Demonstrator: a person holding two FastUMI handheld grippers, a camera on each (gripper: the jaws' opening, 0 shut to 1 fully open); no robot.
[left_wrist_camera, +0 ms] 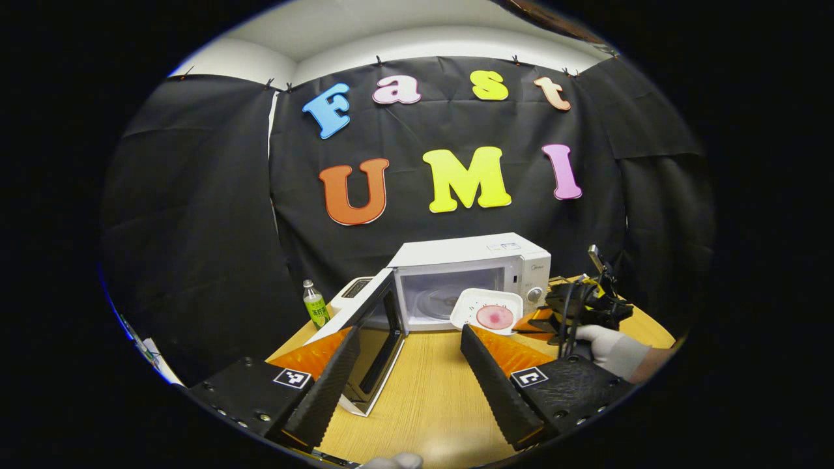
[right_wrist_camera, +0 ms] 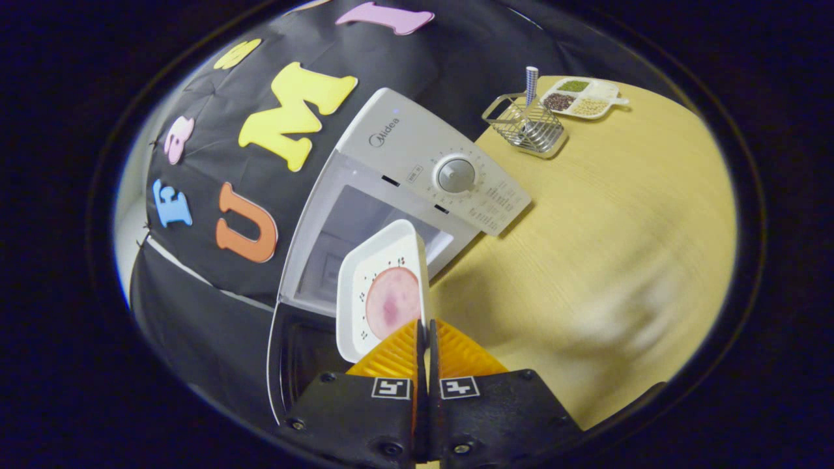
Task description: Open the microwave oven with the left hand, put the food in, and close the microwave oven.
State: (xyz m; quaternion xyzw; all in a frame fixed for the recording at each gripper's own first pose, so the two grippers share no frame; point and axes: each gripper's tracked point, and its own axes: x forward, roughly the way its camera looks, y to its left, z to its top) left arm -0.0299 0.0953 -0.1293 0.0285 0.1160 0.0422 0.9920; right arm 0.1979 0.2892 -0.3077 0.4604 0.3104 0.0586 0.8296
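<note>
The white microwave (left_wrist_camera: 469,260) stands at the back of the wooden table with its door (left_wrist_camera: 371,332) swung wide to the left and its cavity (left_wrist_camera: 436,299) showing. My left gripper (left_wrist_camera: 410,333) hovers open in front of it, holding nothing, one finger close by the door. A white square plate (left_wrist_camera: 488,307) with a round pink slice of food (left_wrist_camera: 495,317) hangs just before the opening. My right gripper (left_wrist_camera: 526,322) is shut on the plate's right rim. In the right gripper view, the plate (right_wrist_camera: 381,286) and food (right_wrist_camera: 393,303) sit before the cavity (right_wrist_camera: 352,234), with the right gripper (right_wrist_camera: 425,324) shut on the rim.
A green bottle (left_wrist_camera: 316,305) and a white appliance (left_wrist_camera: 355,286) stand left of the door. To the microwave's right are a wire basket (right_wrist_camera: 526,127) and a divided tray of grains (right_wrist_camera: 580,96). A gloved hand (left_wrist_camera: 612,348) holds the right gripper. Bare table (right_wrist_camera: 619,228) lies right of it.
</note>
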